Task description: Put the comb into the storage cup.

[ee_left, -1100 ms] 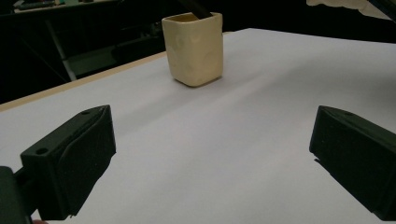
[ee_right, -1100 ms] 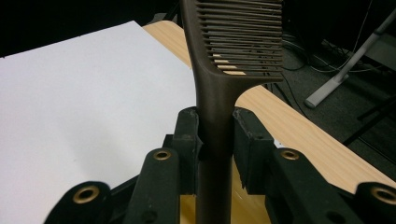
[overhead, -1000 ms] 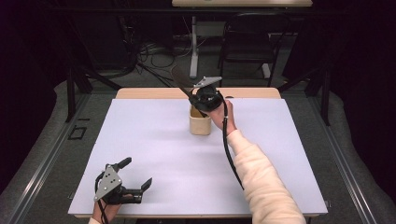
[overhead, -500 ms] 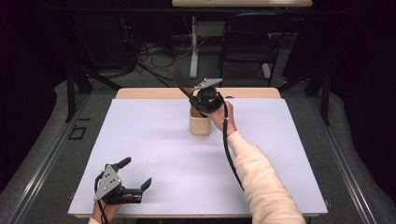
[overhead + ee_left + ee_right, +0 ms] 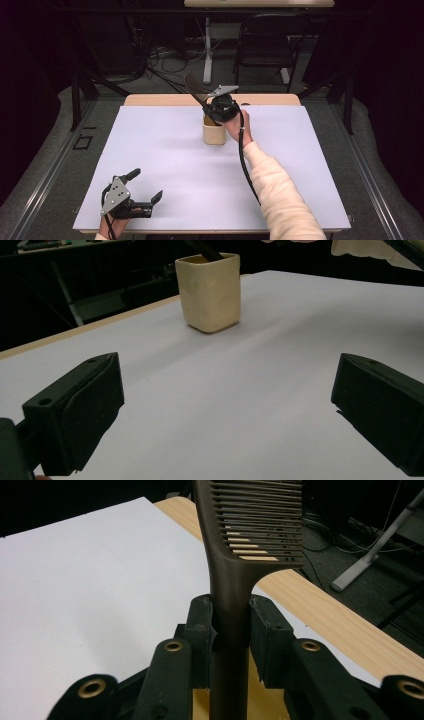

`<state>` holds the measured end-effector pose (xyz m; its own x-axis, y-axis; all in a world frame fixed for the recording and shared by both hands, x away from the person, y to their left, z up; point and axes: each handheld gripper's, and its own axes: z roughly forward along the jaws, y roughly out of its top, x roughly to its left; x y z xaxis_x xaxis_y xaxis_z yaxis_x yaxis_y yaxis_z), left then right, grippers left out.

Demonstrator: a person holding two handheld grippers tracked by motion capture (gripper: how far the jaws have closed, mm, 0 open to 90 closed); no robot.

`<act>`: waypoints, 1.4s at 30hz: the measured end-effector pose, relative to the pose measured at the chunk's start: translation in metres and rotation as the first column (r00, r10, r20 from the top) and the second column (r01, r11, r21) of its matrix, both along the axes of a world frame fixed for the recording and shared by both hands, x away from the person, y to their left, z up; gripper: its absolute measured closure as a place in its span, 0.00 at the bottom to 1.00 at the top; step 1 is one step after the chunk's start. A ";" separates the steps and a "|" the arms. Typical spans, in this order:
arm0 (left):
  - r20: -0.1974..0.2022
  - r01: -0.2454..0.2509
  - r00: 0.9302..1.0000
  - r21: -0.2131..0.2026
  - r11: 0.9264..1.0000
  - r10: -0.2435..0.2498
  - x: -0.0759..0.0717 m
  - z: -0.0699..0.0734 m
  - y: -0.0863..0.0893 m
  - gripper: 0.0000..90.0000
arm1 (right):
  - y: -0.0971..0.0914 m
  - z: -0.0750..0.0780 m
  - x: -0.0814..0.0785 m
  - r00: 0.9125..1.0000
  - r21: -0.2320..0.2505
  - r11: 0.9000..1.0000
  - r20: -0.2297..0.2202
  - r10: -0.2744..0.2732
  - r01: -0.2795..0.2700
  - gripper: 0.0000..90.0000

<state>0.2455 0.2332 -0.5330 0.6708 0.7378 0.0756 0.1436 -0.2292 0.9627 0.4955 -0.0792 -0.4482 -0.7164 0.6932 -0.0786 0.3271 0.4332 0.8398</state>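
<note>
A cream square cup [image 5: 214, 132] [image 5: 209, 291] stands at the middle back of the white table [image 5: 165, 165]. Right above it, my right gripper [image 5: 207, 107] [image 5: 231, 625] is shut on the handle of a dark brown comb [image 5: 194, 85] [image 5: 240, 550]. The comb's toothed end points up and to the back left, while its handle end reaches down into the cup [image 5: 255, 700]. Near the front left corner, my left gripper [image 5: 146, 186] [image 5: 225, 405] is held open over bare table, its fingers [image 5: 80, 410] wide apart and aimed at the cup.
A bare wooden strip [image 5: 150, 100] runs along the table's far edge. Behind the table are a black chair [image 5: 265, 45], a white stand [image 5: 207, 50] and cables on the floor. Metal frame bars [image 5: 75, 100] flank the left side.
My right gripper has lifted slightly with the comb, whose toothed end now rises higher above the cup. The left gripper has not moved.
</note>
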 end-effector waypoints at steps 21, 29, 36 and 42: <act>-0.003 0.002 1.000 0.001 1.000 -0.002 0.000 0.000 0.000 0.00 | -0.004 -0.013 0.000 1.000 0.004 1.000 -0.015 0.000 0.000 0.80; -0.003 0.003 1.000 0.004 1.000 -0.003 0.000 0.000 -0.001 0.00 | -0.005 -0.017 0.000 1.000 -0.002 1.000 -0.024 -0.005 0.005 0.80; -0.003 0.004 1.000 0.005 1.000 -0.004 0.000 0.000 -0.001 0.00 | -0.007 -0.020 0.000 0.999 -0.012 1.000 -0.038 -0.010 0.009 0.80; -0.002 0.005 1.000 0.006 1.000 -0.005 0.000 0.000 -0.001 0.00 | -0.007 -0.023 -0.001 0.999 -0.024 1.000 -0.043 -0.010 0.009 0.80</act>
<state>0.2456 0.2326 -0.5333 0.6743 0.7342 0.0789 0.1446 -0.2360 0.9609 0.4949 -0.0862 -0.4714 -0.7127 0.6985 -0.0645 0.3667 0.4495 0.8146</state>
